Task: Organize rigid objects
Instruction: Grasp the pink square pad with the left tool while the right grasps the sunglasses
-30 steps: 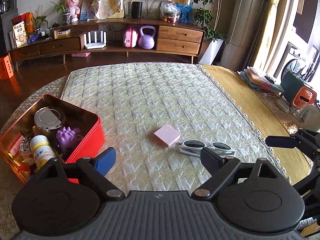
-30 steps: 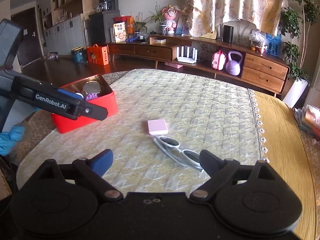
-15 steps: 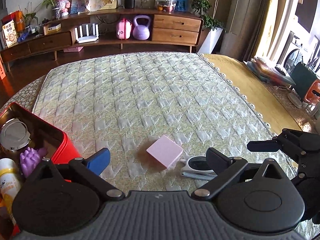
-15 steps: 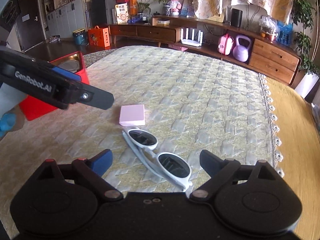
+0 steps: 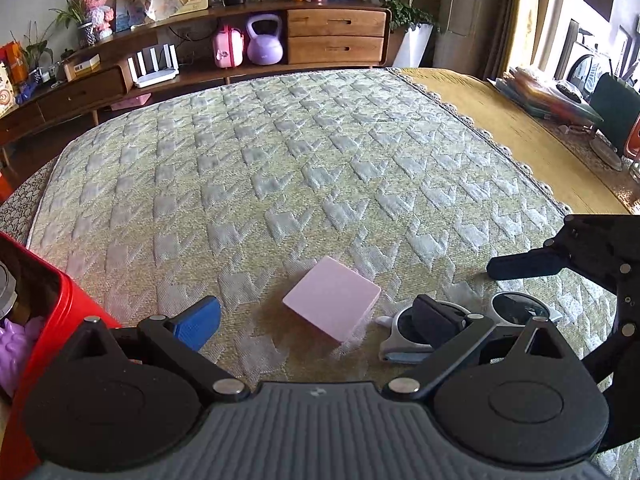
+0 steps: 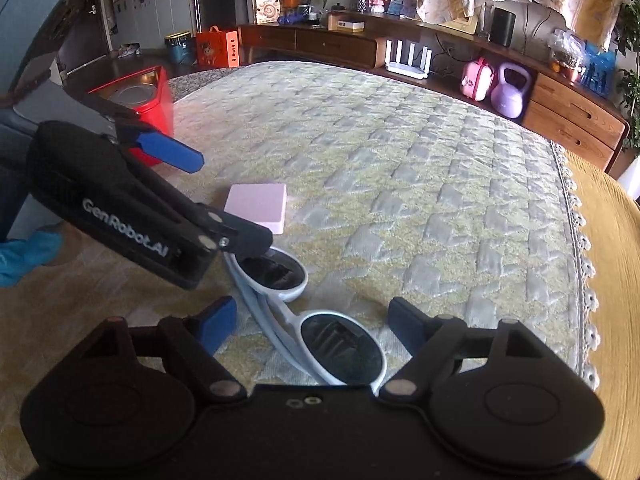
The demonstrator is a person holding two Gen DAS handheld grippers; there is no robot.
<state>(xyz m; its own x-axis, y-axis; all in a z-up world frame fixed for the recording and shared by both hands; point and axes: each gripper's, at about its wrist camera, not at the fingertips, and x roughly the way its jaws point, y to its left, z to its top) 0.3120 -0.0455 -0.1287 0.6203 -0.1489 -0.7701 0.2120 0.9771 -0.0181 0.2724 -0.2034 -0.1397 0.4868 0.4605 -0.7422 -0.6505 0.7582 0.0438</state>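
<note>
Both sunglasses (image 6: 320, 320) lenses clear only from right wrist; left half-hides them.

Quilted pale-green bed cover (image 5: 304, 168), pink flat box (image 5: 332, 303) beside white sunglasses (image 6: 316, 320), red tin (image 5: 44, 312) at its edge

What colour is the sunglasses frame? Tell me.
White, with dark lenses; the sunglasses show best in the right wrist view.

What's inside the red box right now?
In the red box the left wrist view shows a purple toy and the edge of a round metal lid. The box wall and the frame edge hide anything else in it.
</note>
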